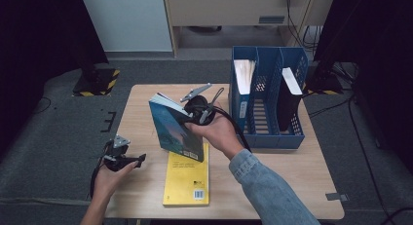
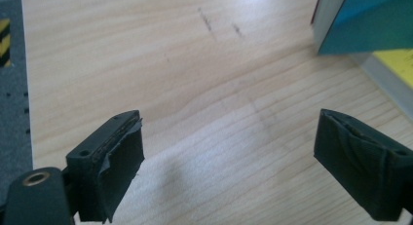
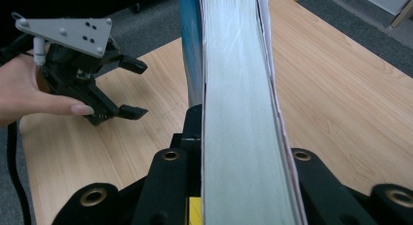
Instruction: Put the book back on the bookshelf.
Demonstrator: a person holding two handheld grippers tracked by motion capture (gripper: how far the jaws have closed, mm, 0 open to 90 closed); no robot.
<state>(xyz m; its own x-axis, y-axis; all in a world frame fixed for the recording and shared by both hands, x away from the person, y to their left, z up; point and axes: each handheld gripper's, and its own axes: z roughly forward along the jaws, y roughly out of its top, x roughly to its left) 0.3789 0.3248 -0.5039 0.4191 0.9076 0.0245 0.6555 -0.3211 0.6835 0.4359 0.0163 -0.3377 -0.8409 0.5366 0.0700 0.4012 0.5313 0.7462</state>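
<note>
Books are showing near the middle of the high view: one blue book (image 1: 174, 130) standing up, squeezed by the right gripper (image 1: 195, 112), and one flat yellow book (image 1: 187, 178) lying on the smooth wooden table (image 1: 302, 176). Lower left, the left gripper (image 1: 136, 159) is gaping wide, holding nothing. One blue plastic rack (image 1: 268, 122) with holes is sitting upper right.

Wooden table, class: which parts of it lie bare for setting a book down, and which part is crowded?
Bare patches on the light wooden table: the far left corner, beyond the open left gripper, and the near right, in front of the blue plastic file rack. The middle is crowded: the right gripper holds a teal book over a flat yellow book.
</note>
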